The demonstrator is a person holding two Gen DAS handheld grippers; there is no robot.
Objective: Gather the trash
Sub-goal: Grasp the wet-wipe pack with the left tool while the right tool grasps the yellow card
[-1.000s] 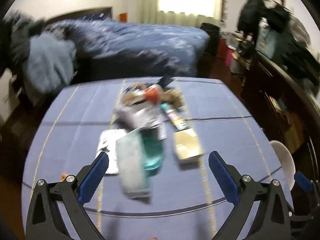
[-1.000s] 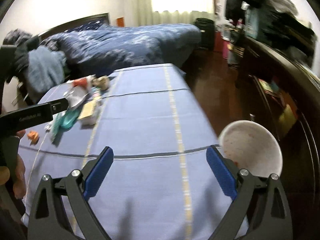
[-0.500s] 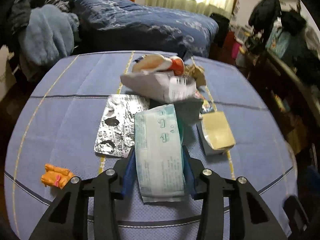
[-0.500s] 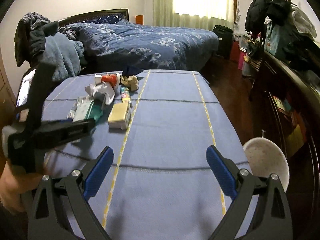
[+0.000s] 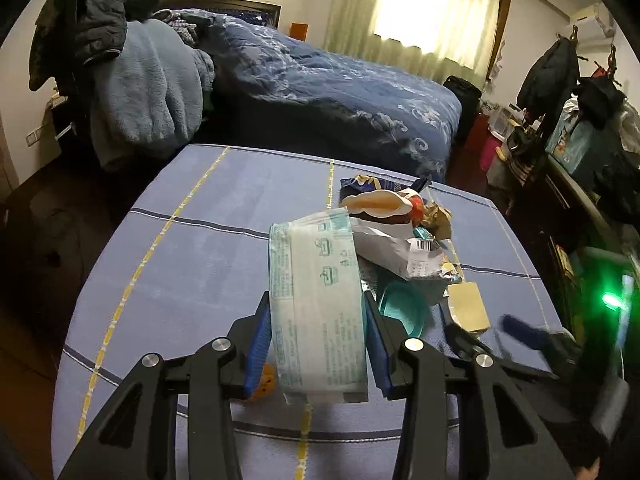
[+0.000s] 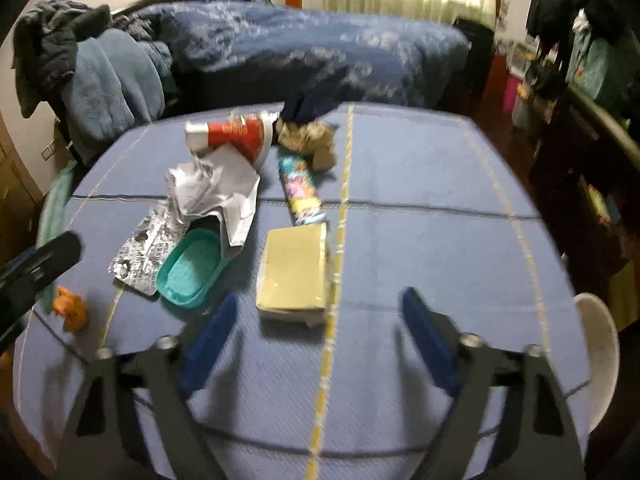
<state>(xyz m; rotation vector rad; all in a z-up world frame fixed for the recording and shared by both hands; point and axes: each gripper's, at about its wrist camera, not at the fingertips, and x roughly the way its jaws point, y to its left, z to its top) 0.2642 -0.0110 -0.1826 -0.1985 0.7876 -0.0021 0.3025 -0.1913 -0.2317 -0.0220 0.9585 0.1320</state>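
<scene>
Two claws angle downward: the left claw (image 5: 318,340) clamps a wet-wipe packet (image 5: 316,304), the right claw (image 6: 316,332), holding nothing, is closing.

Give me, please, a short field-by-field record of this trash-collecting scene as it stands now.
surface: table under a blue cloth
left gripper: shut on a pale plastic packet, lifted off the cloth
right gripper: closing, nothing between its fingers, just short of the tan box
beside the box: teal tray, foil blister sheet, crumpled white wrapper
farther back: red cup on its side
right edge: white bowl
</scene>
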